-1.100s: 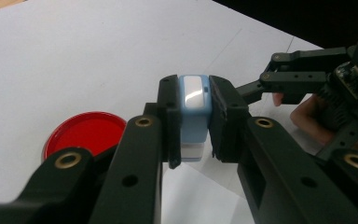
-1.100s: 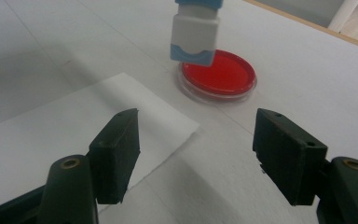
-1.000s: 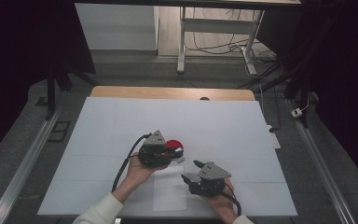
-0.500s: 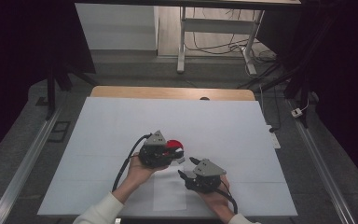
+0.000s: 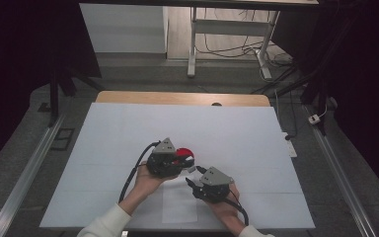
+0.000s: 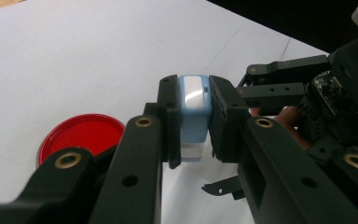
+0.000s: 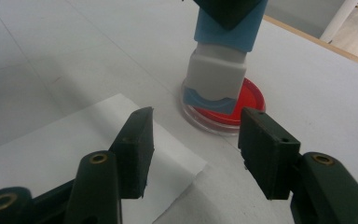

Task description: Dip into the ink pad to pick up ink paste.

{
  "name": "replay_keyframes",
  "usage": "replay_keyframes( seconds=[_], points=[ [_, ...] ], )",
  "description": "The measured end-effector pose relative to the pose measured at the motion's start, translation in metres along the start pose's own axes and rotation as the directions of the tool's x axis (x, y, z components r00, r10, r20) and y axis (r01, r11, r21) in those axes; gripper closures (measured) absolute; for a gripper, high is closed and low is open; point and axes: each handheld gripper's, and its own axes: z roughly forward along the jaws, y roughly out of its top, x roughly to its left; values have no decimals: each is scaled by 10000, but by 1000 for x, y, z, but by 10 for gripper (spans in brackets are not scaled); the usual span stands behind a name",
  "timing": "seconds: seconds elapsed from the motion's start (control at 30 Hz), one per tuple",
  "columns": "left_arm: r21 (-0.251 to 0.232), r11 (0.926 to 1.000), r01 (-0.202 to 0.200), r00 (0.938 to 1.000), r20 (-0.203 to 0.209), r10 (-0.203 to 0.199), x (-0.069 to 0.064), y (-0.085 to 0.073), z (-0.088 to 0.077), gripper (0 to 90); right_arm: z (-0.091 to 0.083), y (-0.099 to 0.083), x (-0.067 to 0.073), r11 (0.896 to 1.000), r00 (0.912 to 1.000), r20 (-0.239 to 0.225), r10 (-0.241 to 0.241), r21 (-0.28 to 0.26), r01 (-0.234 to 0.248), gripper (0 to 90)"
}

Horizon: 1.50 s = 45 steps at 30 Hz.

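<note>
My left gripper (image 6: 193,122) is shut on a light-blue stamp (image 6: 193,109) with a white base, held upright just above the table. In the right gripper view the stamp (image 7: 221,60) hangs over a round red ink pad (image 7: 249,105). The pad (image 5: 185,152) lies beside the left gripper (image 5: 187,161) in the high view. My right gripper (image 7: 193,140) is open and points at the stamp's base. Its jaws have just been closing, with nothing between them. In the high view the right gripper (image 5: 191,178) sits close to the left one, lower right of it.
A white sheet of paper (image 7: 74,144) lies flat under the right gripper's jaws, near the front edge of the white table (image 5: 128,128). A wooden strip runs along the table's far edge (image 5: 177,98).
The right gripper has shifted slightly left toward the left gripper and its jaws have narrowed. The left gripper and stamp have stayed put.
</note>
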Motion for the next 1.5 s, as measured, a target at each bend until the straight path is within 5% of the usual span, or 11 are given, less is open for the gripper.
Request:
replay_keyframes(
  seconds=[1.5],
  points=[
    [138,9998,-121,9999,49,120,-3,-1,6,751,8,5,2,9997,9979,634,118,226,-132,626]
  ],
)
